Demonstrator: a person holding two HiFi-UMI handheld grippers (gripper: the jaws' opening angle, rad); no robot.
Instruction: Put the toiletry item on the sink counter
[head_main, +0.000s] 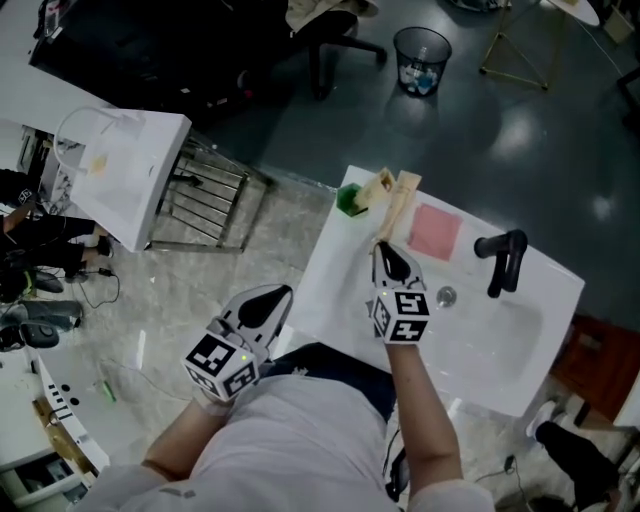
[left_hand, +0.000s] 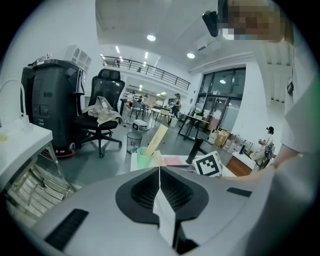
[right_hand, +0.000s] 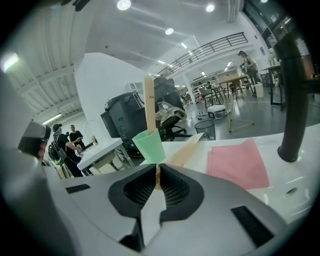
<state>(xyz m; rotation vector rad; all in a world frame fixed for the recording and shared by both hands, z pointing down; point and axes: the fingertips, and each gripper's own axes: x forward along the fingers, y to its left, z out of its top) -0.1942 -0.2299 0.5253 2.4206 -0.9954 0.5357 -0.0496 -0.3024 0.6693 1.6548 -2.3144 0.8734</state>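
Observation:
A long, flat tan toiletry box (head_main: 397, 207) lies slanted on the white sink counter (head_main: 330, 270), between a green cup (head_main: 350, 199) and a pink cloth (head_main: 434, 232). My right gripper (head_main: 385, 247) is over the counter, shut on the box's near end. In the right gripper view the tan box (right_hand: 187, 150) runs out from between the closed jaws of the right gripper (right_hand: 158, 167), past the green cup (right_hand: 149, 145), which holds a second tan stick (right_hand: 148, 102) upright. My left gripper (head_main: 275, 293) hangs off the counter's left edge, shut and holding nothing, as the left gripper view of it (left_hand: 160, 170) also shows.
A black faucet (head_main: 503, 258) and a drain (head_main: 446, 296) sit right of the right gripper. A white table (head_main: 130, 165) with a wire rack (head_main: 205, 195) stands to the left, and a mesh bin (head_main: 420, 58) and an office chair (head_main: 330, 35) stand beyond the counter.

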